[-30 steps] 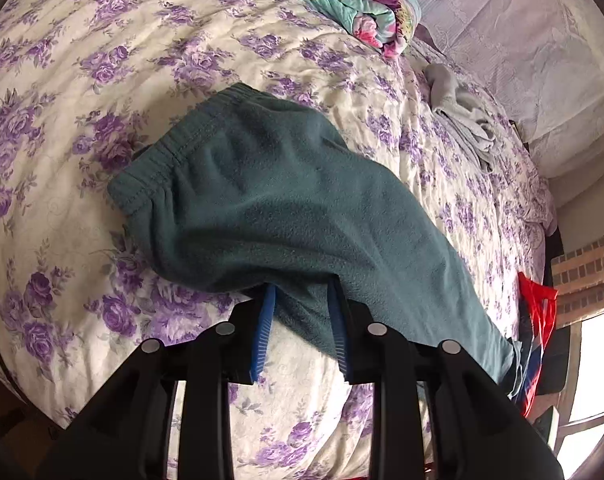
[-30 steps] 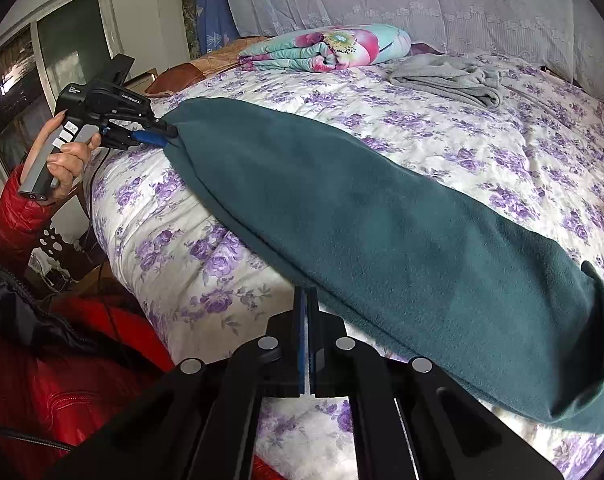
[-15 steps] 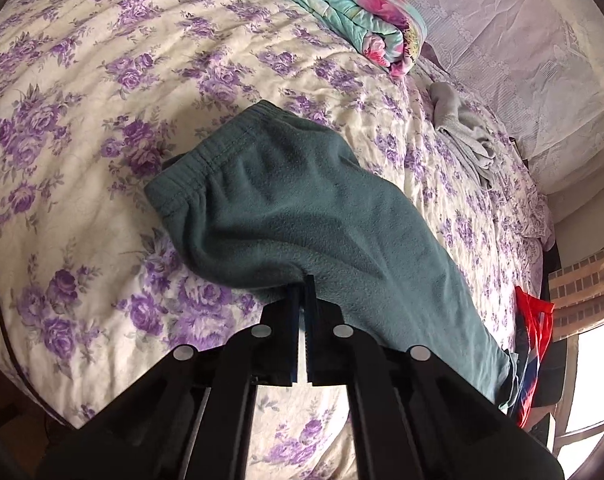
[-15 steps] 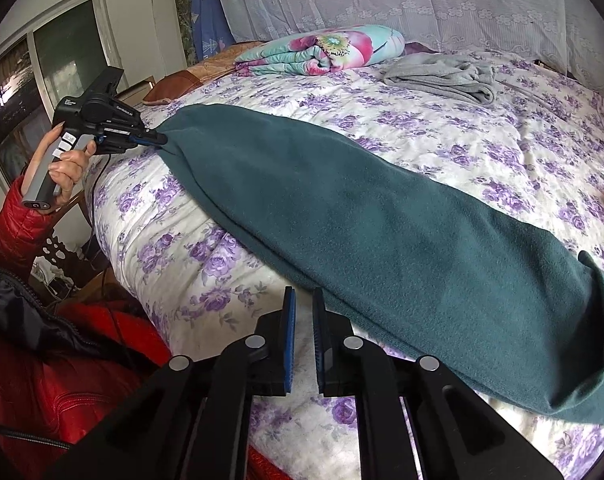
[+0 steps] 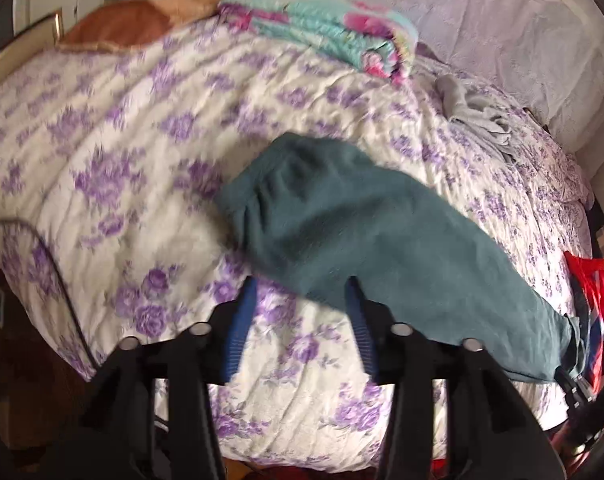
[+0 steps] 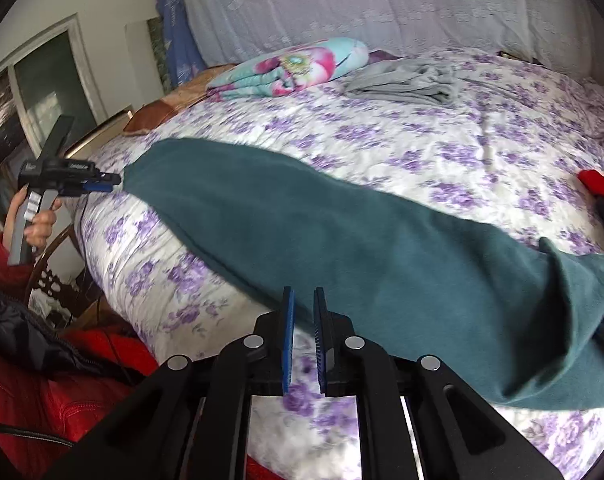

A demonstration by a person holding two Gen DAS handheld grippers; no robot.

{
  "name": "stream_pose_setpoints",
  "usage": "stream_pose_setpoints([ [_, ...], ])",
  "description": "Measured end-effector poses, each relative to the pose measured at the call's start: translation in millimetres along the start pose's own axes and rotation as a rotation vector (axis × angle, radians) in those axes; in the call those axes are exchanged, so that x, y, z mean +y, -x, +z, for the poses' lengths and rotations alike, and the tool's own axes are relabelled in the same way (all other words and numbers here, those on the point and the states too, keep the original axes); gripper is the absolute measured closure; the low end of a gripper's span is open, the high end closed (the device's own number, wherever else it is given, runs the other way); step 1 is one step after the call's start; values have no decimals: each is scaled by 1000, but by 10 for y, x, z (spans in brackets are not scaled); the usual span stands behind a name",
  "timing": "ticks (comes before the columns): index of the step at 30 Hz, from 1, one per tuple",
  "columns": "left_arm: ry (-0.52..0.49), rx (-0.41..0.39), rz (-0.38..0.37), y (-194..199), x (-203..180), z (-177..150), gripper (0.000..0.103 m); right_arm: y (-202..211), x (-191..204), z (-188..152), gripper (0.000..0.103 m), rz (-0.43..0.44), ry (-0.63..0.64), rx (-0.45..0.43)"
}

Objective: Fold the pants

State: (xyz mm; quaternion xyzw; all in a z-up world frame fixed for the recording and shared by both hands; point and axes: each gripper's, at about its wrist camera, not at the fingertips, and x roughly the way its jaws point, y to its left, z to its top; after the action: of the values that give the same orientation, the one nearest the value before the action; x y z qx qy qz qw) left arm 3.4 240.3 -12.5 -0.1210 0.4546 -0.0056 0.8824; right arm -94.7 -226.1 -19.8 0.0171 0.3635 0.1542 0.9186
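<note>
Both tongs agape beside teal pants (image 5: 366, 240).

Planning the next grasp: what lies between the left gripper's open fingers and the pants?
Only bare floral bedspread. In the left wrist view the left gripper is open just short of the pants, nothing else between.

No lettering I can read anywhere ahead of my claws. Far off to the left of my right one, the left gripper (image 6: 109, 184) carries small white markings on its black body, too tiny and blurred to make out.
</note>
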Motion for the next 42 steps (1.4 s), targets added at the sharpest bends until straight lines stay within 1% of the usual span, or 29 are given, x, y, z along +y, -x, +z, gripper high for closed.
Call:
stream_pose_setpoints([
  [1,-53,-29,-2,34,-164,8,44,74,-124,35,93,-50,-40,-29],
  [3,-166,-72,-25,32,-526,10,43,156,-346,79,87,-176,-95,-54],
  [5,-259,-84,-33,-62,-891,-7,38,177,-526,86,67,-276,-130,-60],
  [6,-298,-87,-42,-128,-1047,-12,36,171,-591,95,64,-317,-143,-61],
  [8,-358,-87,-47,-280,-1297,-49,28,129,-667,102,63,-387,-136,-72],
  [10,-392,-76,-24,-471,-1435,-103,25,11,-737,106,63,-437,-116,-46],
  [12,-397,-51,9,-677,-1458,-162,25,-111,-809,86,64,-487,-109,-10],
  [13,-390,-33,19,-785,-1424,-183,25,-141,-839,58,65,-529,-94,7],
  [14,-382,-21,22,-870,-1377,-199,25,-122,-870,10,70,-585,-79,15],
  [15,-383,-27,19,-917,-1330,-227,25,-45,-947,-53,74,-638,-84,16],
  [16,-399,-51,13,-913,-1309,-269,24,94,-1059,-139,78,-673,-125,14],
  [17,-424,-72,10,-894,-1308,-312,23,268,-1222,-236,79,-676,-198,10],
  [18,-446,-87,14,-879,-1314,-349,22,444,-1384,-346,80,-668,-283,12],
  [19,-463,-98,14,-873,-1319,-383,18,620,-1522,-463,78,-680,-358,13],
  [21,-481,-106,22,-886,-1337,-404,17,886,-1599,-617,76,-736,-403,-6],
  [22,-481,-105,23,-889,-1348,-398,15,970,-1582,-654,75,-726,-412,-29],
  [24,-469,-98,13,-905,-1351,-381,11,1063,-1519,-639,75,-659,-433,-88],
  [26,-461,-99,12,-910,-1356,-379,10,1031,-1443,-548,72,-599,-418,-125],
  [28,-463,-105,13,-901,-1352,-394,10,920,-1421,-489,69,-518,-424,-121],
  [29,-461,-109,9,-891,-1342,-400,10,874,-1426,-475,69,-467,-454,-118],
  [31,-460,-112,3,-877,-1326,-409,10,820,-1472,-555,69,-361,-543,-104],
  [32,-461,-113,0,-874,-1320,-413,10,815,-1473,-595,68,-331,-578,-98],
  [35,-464,-114,0,-873,-1323,-416,9,815,-1496,-762,63,-295,-674,-74],
  [37,-463,-113,-1,-872,-1325,-416,9,792,-1545,-847,58,-272,-720,-76],
  [39,-463,-114,-1,-872,-1323,-415,8,724,-1639,-874,57,-255,-774,-99],
  [42,-462,-115,-3,-873,-1322,-414,8,603,-1813,-832,57,-241,-834,-177],
])
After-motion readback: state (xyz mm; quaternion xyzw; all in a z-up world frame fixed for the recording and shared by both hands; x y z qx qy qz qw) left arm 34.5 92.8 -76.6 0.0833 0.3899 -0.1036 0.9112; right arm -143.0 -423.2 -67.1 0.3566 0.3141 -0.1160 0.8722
